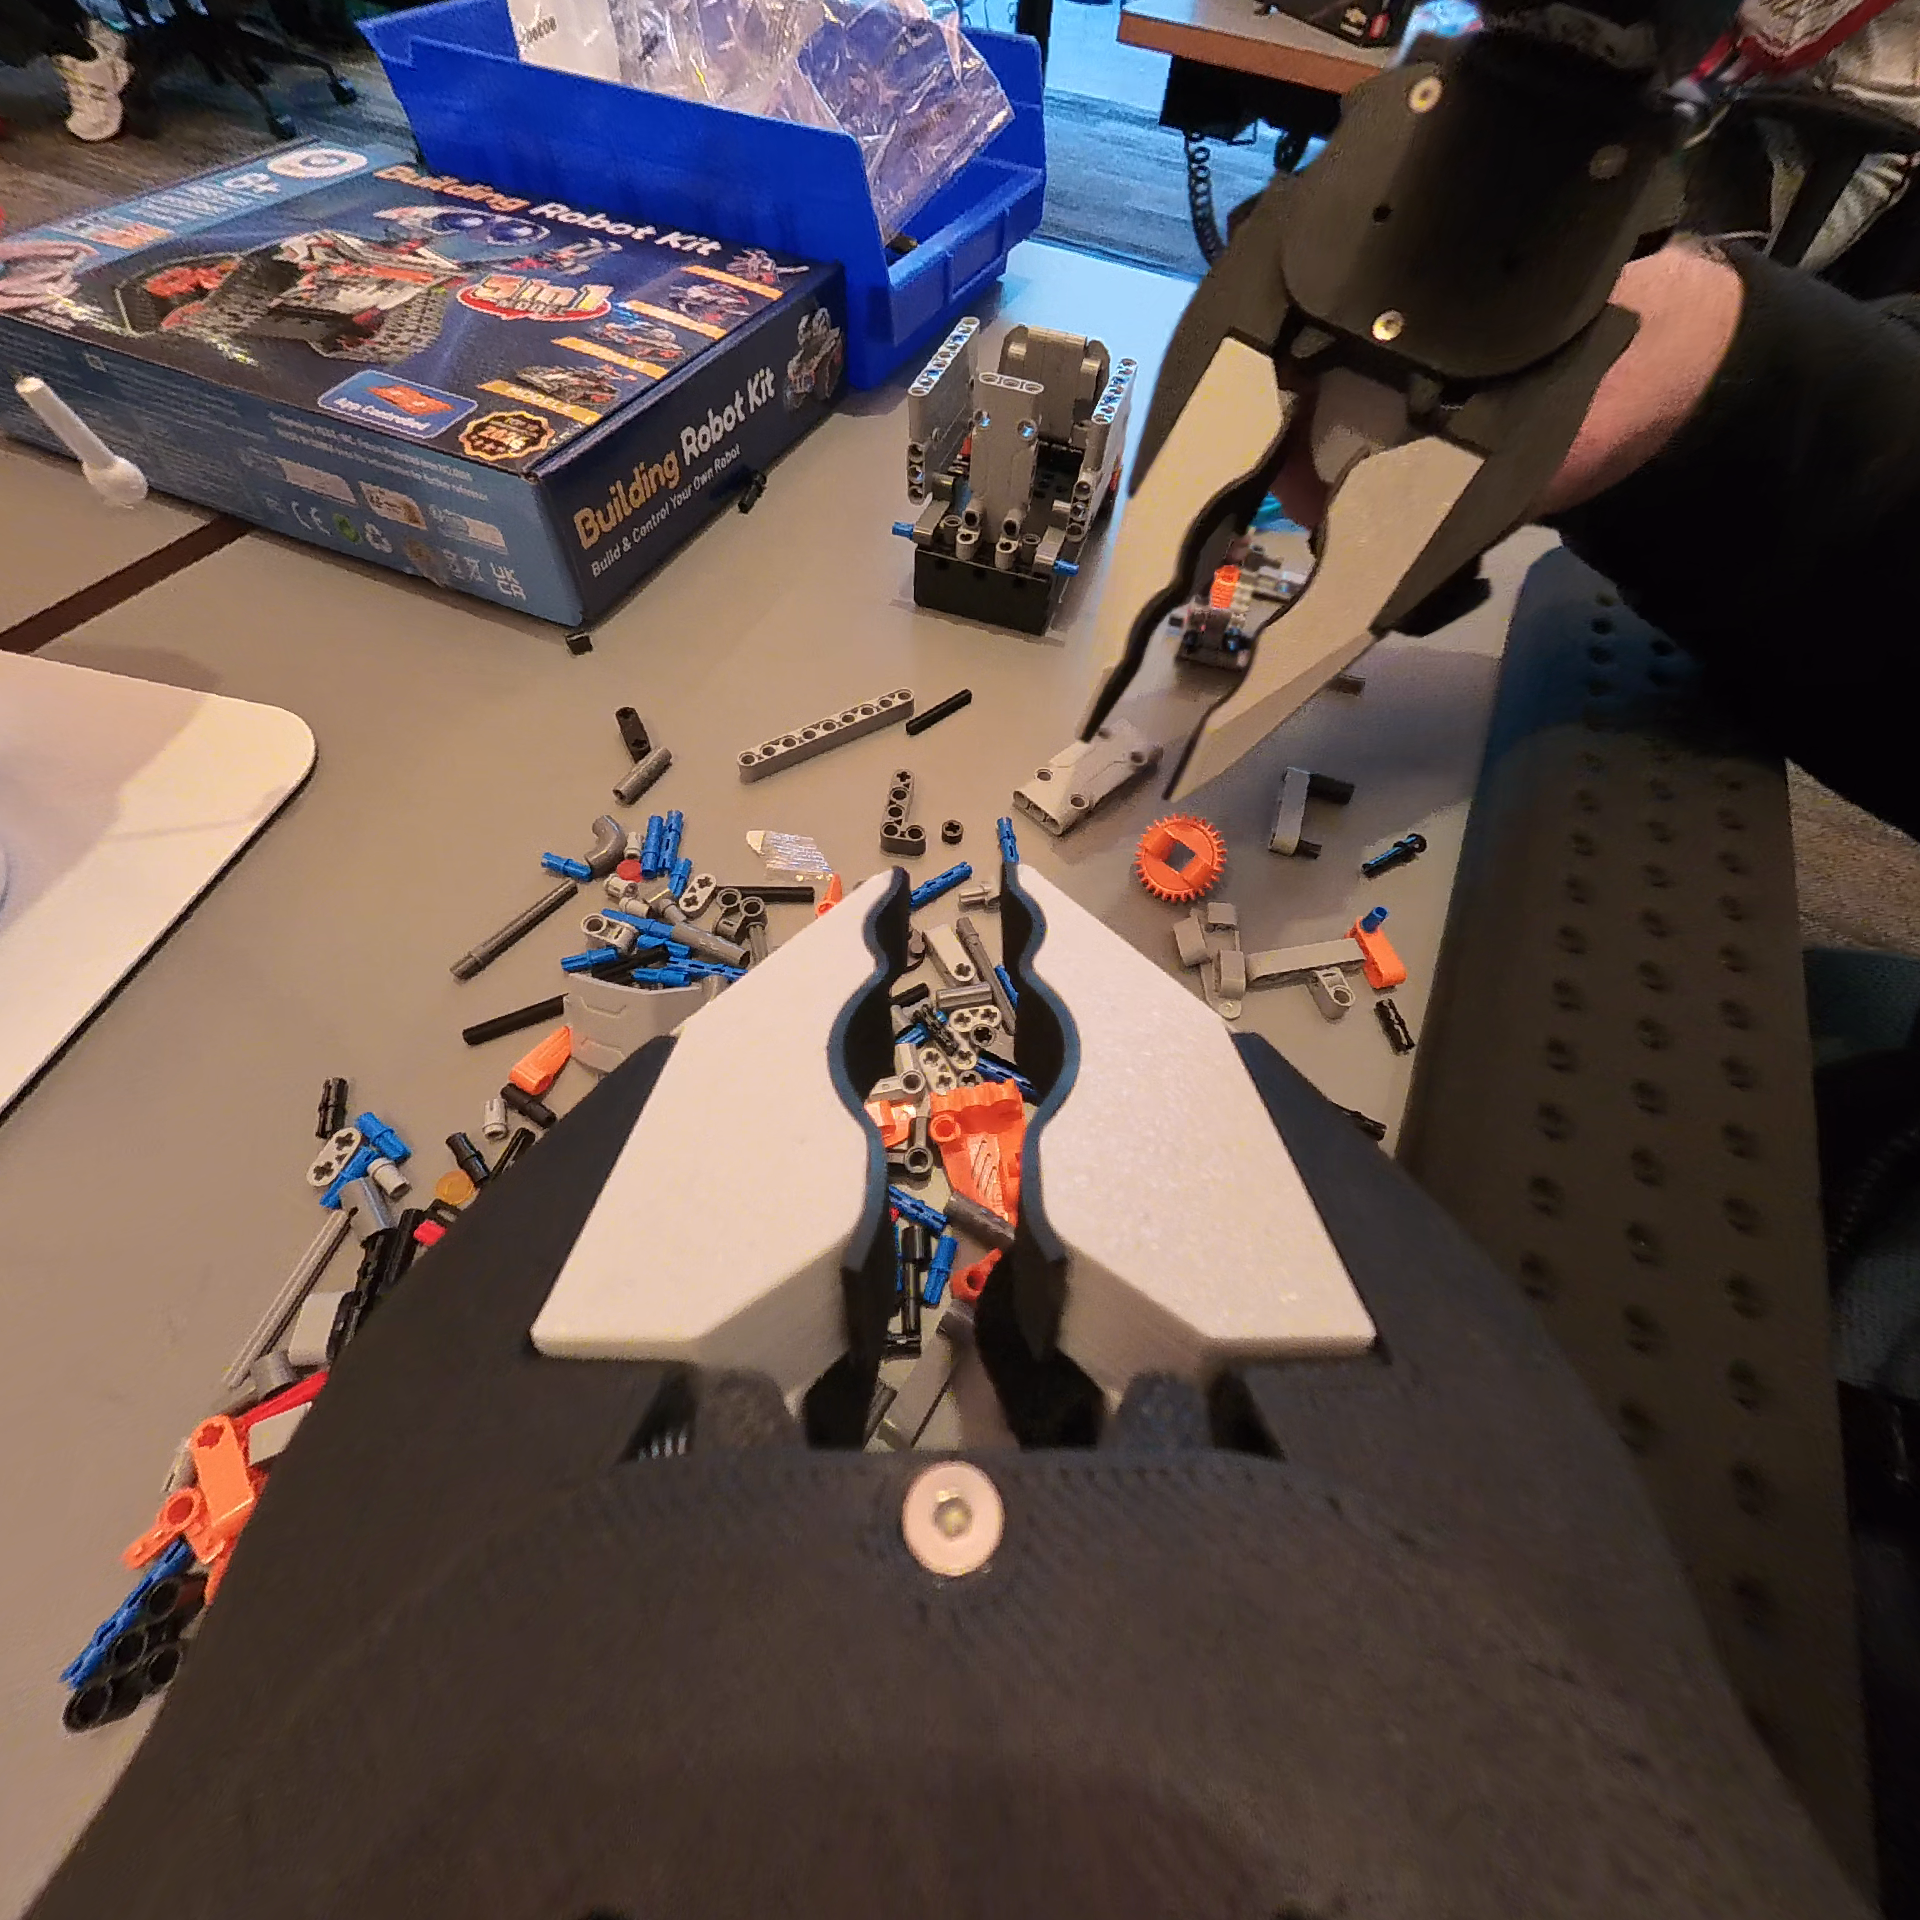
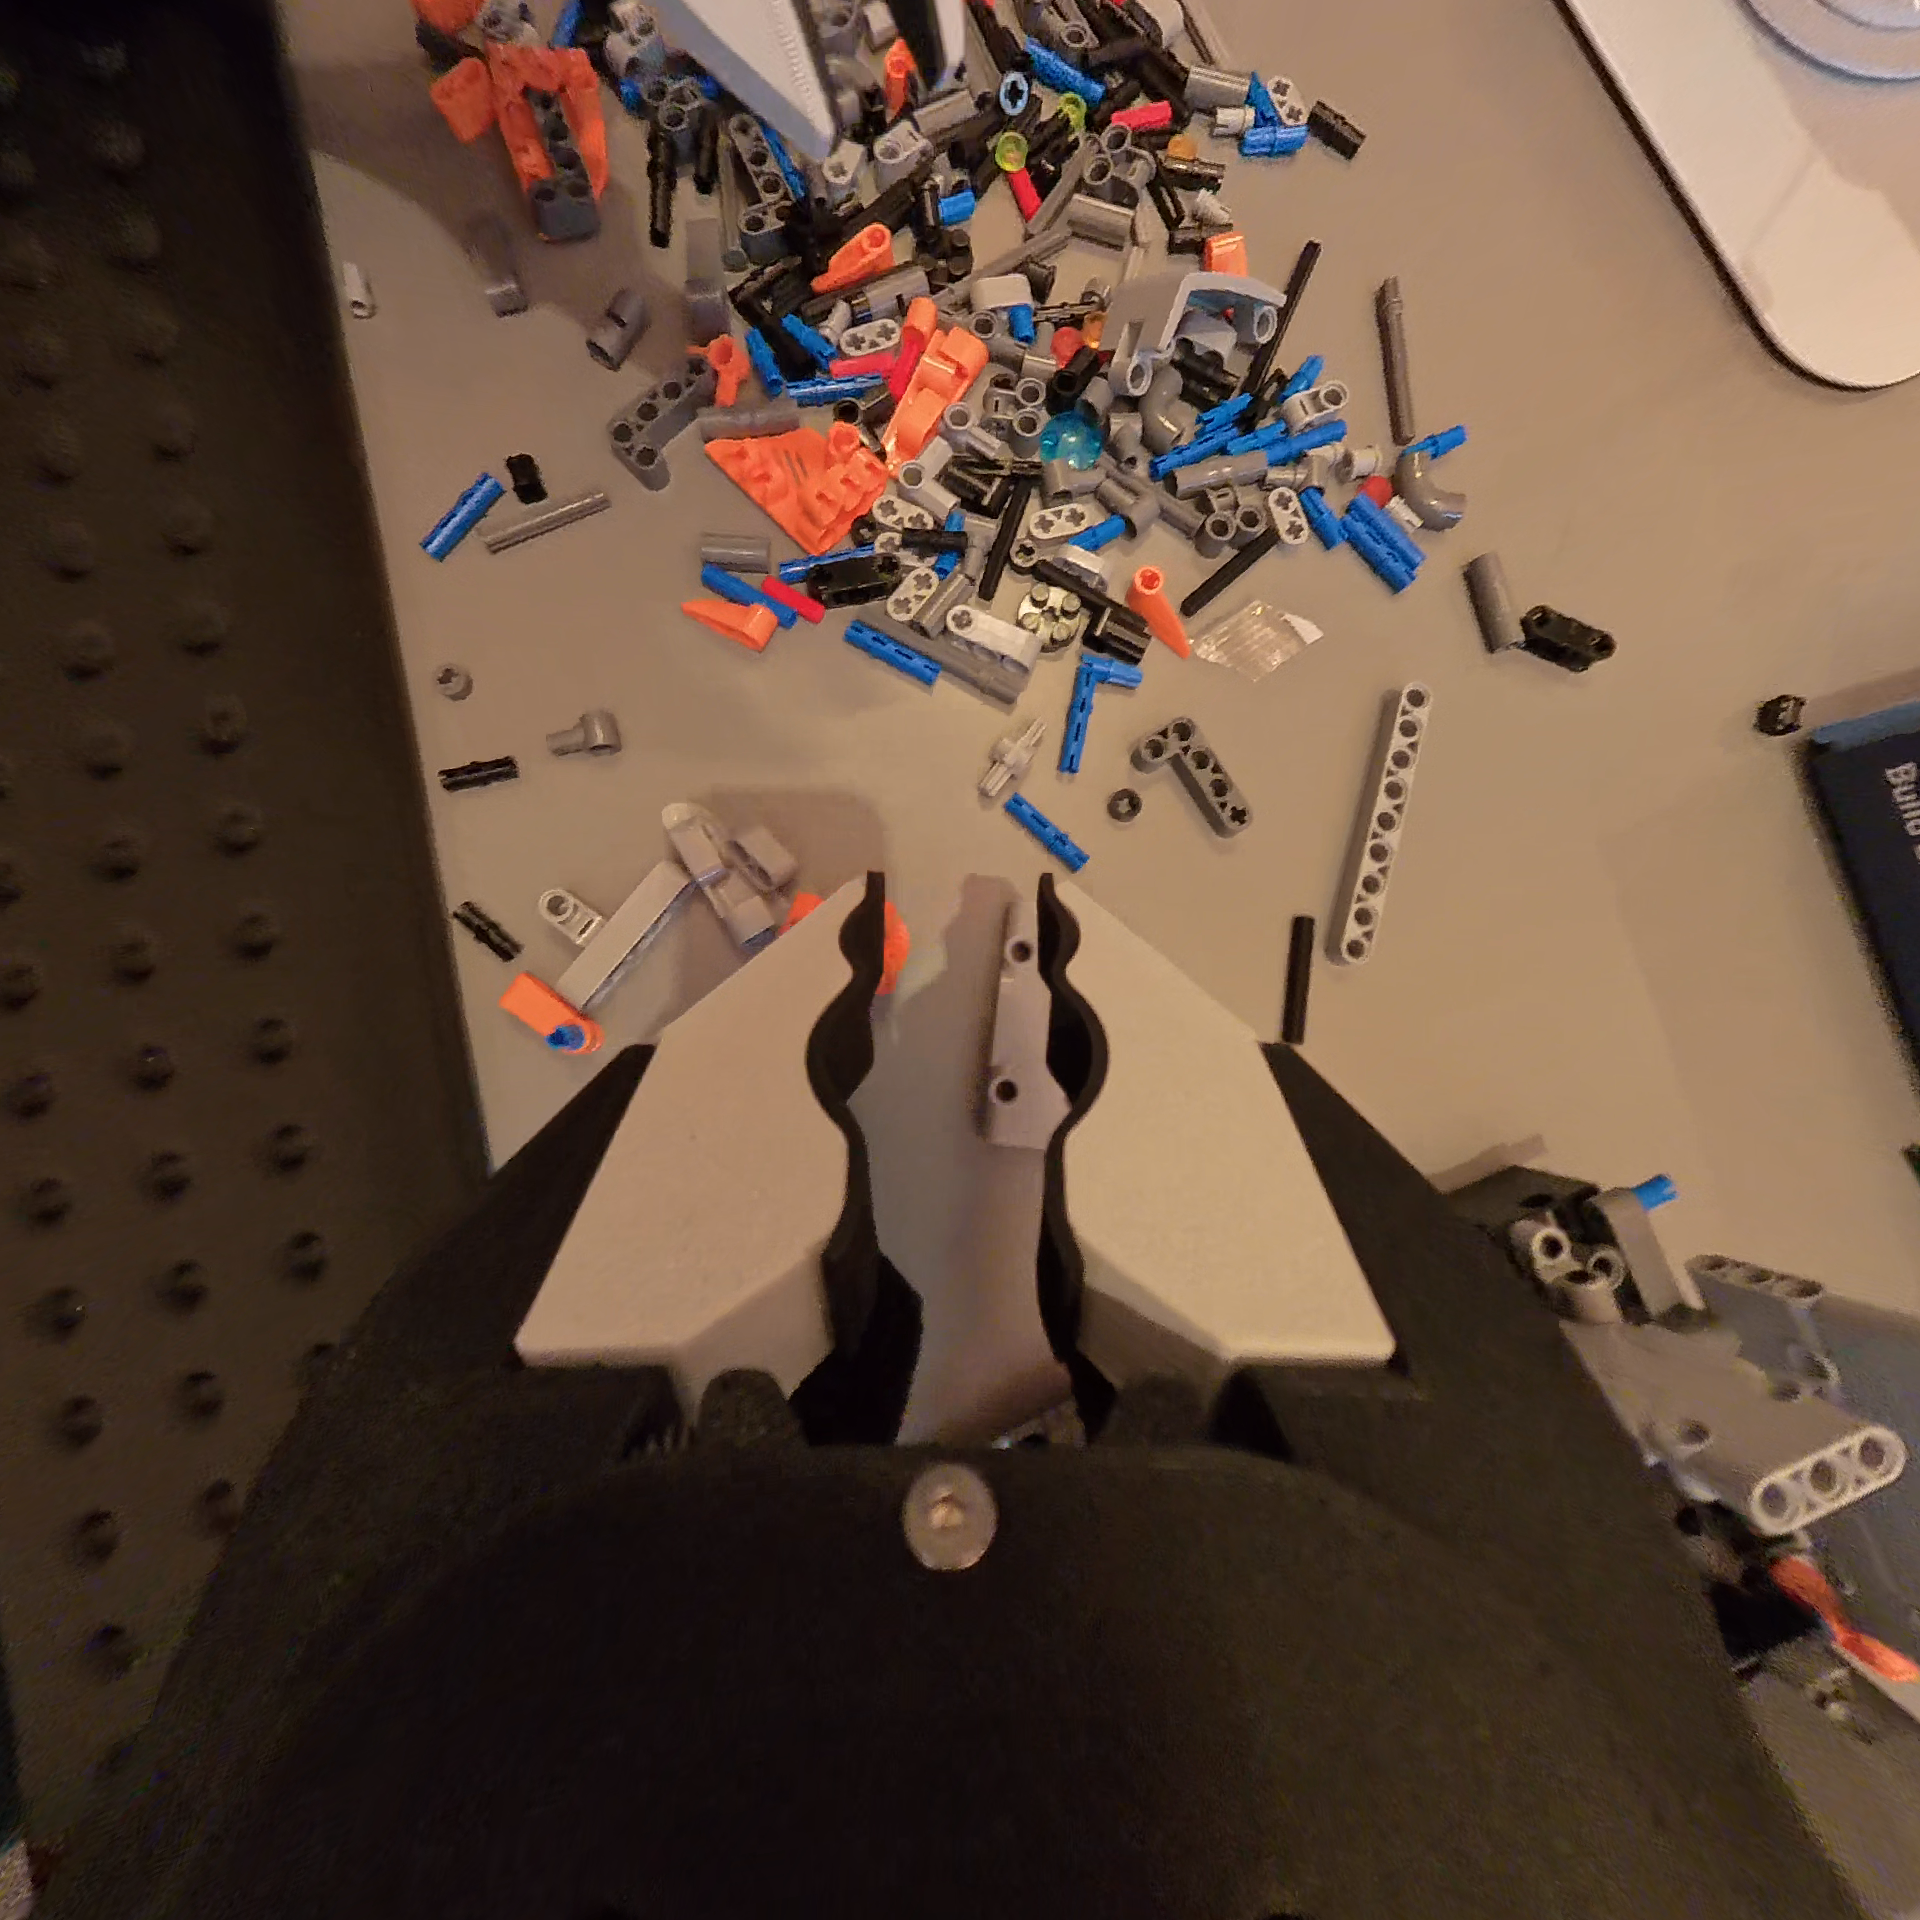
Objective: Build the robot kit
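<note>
My left gripper [image 1: 951,878] is open and empty, just above a heap of small blue, grey, black and orange building pieces [image 1: 935,1091] on the grey table [image 1: 312,1039]. My right gripper [image 2: 958,881] is open, low over the table. A flat grey panel piece [image 2: 1013,1029] lies between its jaws, close against the right finger. In the left wrist view the right gripper [image 1: 1138,764] has its tips at that piece [image 1: 1086,774]. An orange gear [image 1: 1179,852] lies beside it, partly hidden behind a finger in the right wrist view [image 2: 896,951]. The left gripper's fingers [image 2: 769,62] reach into the heap [image 2: 1039,436].
A blue kit box [image 1: 416,343] and a blue bin [image 1: 727,156] stand at the far left. A partly built grey model [image 1: 1008,468] is behind the heap. A white board [image 1: 125,810] lies at the left, a dark studded surface [image 1: 1621,1039] at the right. A long grey beam [image 2: 1387,821] lies apart. Left tips to right tips: about 11 centimetres.
</note>
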A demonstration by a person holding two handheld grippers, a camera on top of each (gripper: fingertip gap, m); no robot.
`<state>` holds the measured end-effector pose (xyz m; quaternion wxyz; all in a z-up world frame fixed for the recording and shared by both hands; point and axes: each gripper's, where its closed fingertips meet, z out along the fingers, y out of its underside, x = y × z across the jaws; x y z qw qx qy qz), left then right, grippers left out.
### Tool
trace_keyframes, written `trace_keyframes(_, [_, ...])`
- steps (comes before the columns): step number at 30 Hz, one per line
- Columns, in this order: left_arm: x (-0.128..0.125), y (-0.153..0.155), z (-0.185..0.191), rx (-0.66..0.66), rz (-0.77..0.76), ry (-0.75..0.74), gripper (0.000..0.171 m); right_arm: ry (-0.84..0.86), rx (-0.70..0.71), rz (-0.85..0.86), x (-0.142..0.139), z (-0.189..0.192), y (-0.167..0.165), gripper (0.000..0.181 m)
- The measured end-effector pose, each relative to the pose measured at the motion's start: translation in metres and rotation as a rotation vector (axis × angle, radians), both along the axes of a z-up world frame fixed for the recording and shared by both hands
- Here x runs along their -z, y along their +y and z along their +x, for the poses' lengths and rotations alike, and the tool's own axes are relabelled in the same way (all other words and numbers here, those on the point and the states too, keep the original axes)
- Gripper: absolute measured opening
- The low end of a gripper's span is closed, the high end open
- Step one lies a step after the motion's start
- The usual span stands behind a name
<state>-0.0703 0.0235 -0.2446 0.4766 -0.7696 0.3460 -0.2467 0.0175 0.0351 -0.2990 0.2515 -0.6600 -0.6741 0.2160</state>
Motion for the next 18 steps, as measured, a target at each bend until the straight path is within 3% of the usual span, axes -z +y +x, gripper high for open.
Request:
trace_keyframes(9, [-0.001,-0.002,0.001,0.004,0.010,0.010,0.015,-0.143,-0.050,0.029,0.028,-0.015,0.022,0.020])
trace_keyframes(18, [0.003,-0.003,0.005,0.016,-0.001,0.018,0.015,-0.129,-0.086,-0.045,0.039,-0.019,0.021,0.003])
